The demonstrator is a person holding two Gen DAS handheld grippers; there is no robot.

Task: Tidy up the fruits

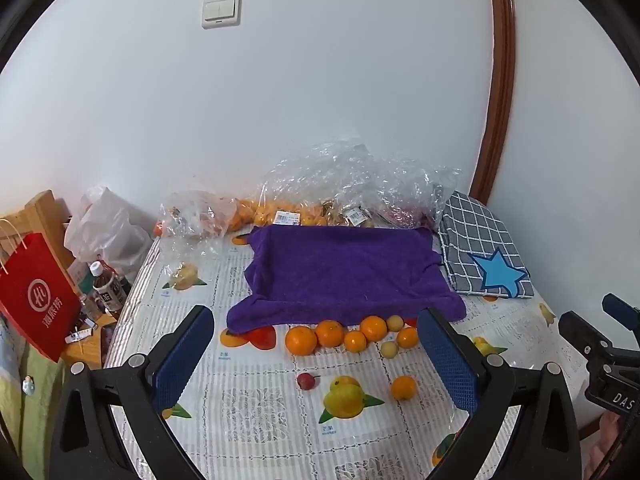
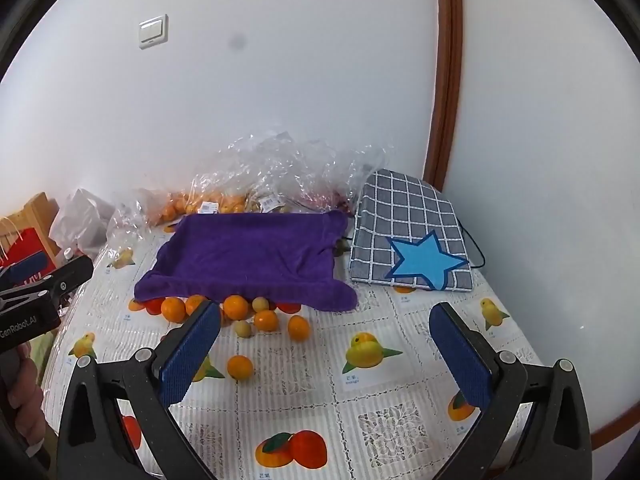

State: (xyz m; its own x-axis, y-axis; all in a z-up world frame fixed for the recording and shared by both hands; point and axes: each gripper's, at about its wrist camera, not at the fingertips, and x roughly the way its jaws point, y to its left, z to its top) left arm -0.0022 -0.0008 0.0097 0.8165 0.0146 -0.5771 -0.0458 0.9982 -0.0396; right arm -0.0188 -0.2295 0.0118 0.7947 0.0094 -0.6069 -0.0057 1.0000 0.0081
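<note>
Both grippers are hovering above the table, near side of the purple towel (image 1: 344, 272), and neither is carrying anything: the left gripper (image 1: 316, 364) is standing wide open with nothing between its blue pads, and the right gripper (image 2: 326, 354) is likewise spread and empty. The towel is draping over something box-shaped, which I am judging to be a tray or bin, though the cloth is hiding it. Loose fruit is crowding along the towel's near edge: a row of oranges (image 1: 330, 334), two pale small fruits (image 1: 389, 349) and something red (image 1: 262, 338) partly tucked under the cloth. Nearer the grippers than that row, one stray orange (image 1: 403, 388) and a small red fruit (image 1: 307, 381) are lying apart on the printed tablecloth (image 1: 248, 404). Behind the towel, clear plastic bags (image 1: 360, 192) are still holding more oranges against the wall; a checked cloth with a blue star (image 1: 484, 256) is sitting to the towel's right. Judgement: the task is looking barely begun. No fruit is sitting sorted or grouped on the towel, and every loose piece is remaining to be picked up, likely starting with the two strays.
</note>
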